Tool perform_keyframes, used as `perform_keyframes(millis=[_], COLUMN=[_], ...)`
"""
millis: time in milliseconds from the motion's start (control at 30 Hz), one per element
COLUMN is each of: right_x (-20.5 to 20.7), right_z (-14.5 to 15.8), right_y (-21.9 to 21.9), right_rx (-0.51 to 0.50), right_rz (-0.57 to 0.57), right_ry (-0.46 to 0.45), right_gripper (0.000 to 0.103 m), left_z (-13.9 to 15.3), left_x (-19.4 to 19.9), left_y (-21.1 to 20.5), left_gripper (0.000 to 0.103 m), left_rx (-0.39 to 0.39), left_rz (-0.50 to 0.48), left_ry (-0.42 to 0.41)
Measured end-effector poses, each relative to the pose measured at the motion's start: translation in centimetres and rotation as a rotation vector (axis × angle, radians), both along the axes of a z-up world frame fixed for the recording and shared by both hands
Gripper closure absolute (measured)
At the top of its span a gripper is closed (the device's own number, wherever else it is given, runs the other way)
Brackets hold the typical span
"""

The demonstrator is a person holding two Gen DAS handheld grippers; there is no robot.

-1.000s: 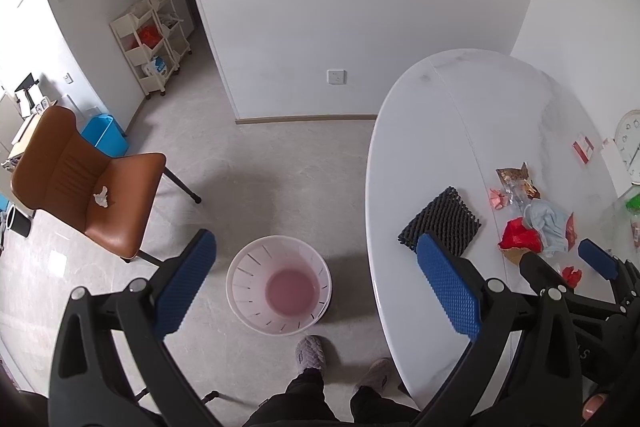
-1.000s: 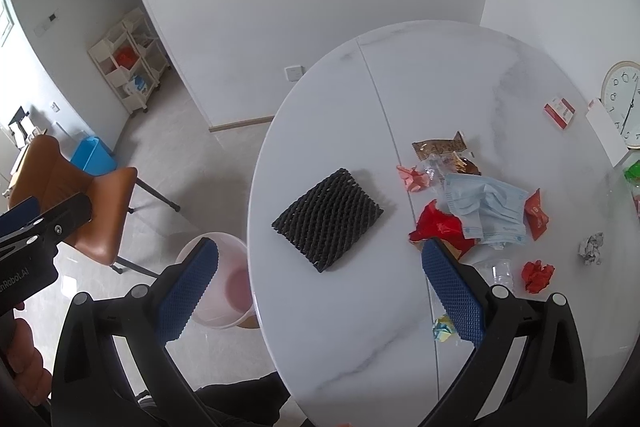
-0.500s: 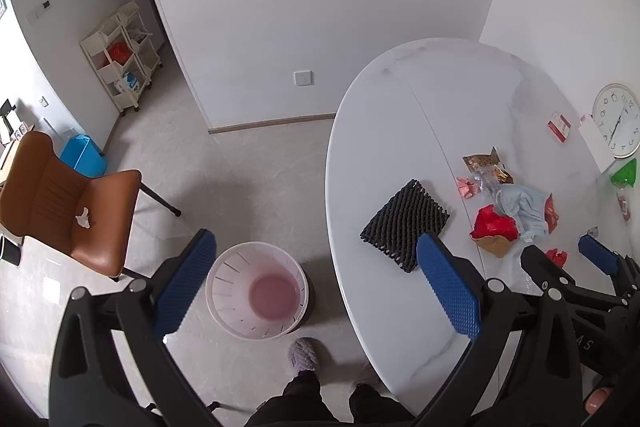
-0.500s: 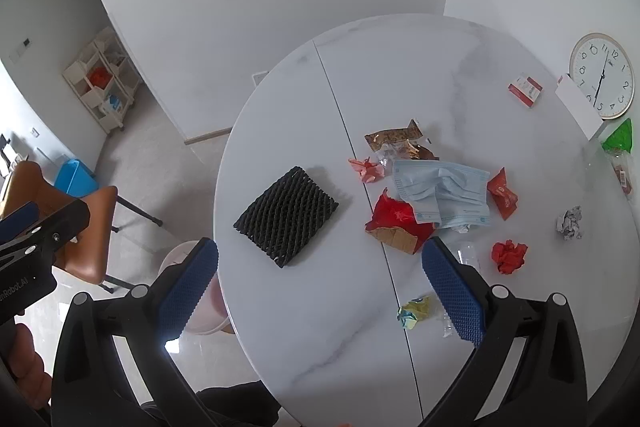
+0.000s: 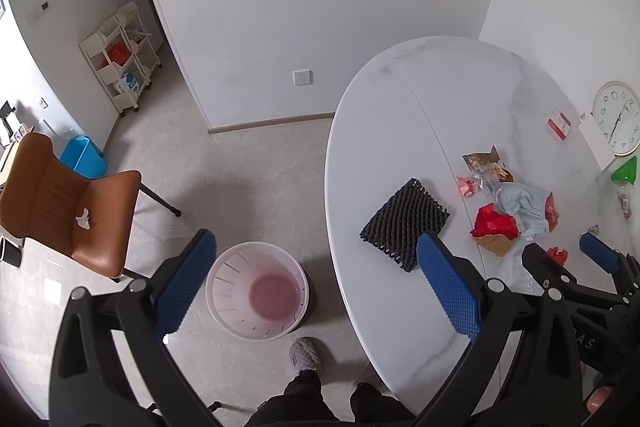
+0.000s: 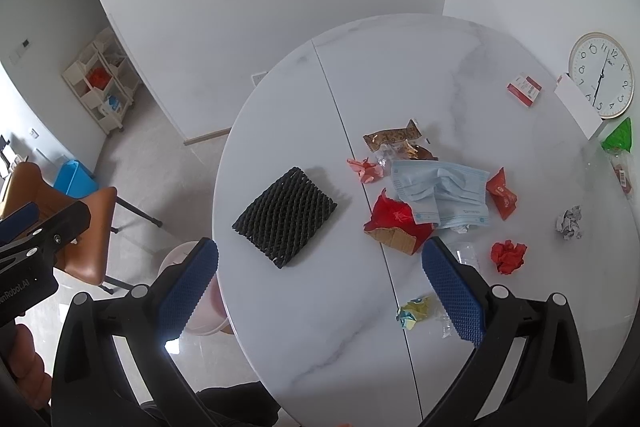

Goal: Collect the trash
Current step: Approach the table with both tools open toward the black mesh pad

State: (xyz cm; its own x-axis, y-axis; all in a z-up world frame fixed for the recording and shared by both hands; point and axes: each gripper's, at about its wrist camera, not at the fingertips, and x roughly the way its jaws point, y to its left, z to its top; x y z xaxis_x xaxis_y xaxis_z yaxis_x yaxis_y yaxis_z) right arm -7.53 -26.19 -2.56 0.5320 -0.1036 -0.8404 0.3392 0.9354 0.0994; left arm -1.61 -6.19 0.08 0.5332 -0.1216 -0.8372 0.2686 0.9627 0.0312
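Observation:
Trash lies on the white marble table (image 6: 312, 307): a black foam net (image 6: 285, 215), a blue face mask (image 6: 440, 193), a red-and-cardboard wrapper (image 6: 394, 223), a brown snack wrapper (image 6: 394, 138), red crumpled paper (image 6: 508, 255), a grey paper ball (image 6: 570, 223) and a yellow-green wrapper (image 6: 414, 311). A pale pink bin (image 5: 258, 290) stands on the floor left of the table. My left gripper (image 5: 316, 287) is open and empty, high above the bin and table edge. My right gripper (image 6: 320, 291) is open and empty above the table's near side.
A brown chair (image 5: 68, 203) with a white crumpled tissue (image 5: 84, 218) stands left of the bin. A blue box (image 5: 83, 157) and a white shelf cart (image 5: 120, 71) stand by the wall. A clock (image 6: 600, 74), a red card (image 6: 524, 89) and a green bag (image 6: 618, 135) are at the table's far right.
Both views have shifted slightly over the last second; the table and trash sit a little differently in frame. Both grippers stayed open and empty. No trash has moved.

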Motion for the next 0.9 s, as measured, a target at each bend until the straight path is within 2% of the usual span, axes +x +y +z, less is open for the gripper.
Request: perform_keyframes(millis=[900], right_x=[0.00], right_z=[-0.02], right_y=[-0.03], right_rx=[0.001], right_rz=[0.000], right_ry=[0.003], right_gripper=[0.002], left_z=[-0.08], left_x=[-0.02], left_y=[-0.17], left_gripper=[0.007], left_rx=[0.004], left_rz=[-0.002], left_ry=[-0.003])
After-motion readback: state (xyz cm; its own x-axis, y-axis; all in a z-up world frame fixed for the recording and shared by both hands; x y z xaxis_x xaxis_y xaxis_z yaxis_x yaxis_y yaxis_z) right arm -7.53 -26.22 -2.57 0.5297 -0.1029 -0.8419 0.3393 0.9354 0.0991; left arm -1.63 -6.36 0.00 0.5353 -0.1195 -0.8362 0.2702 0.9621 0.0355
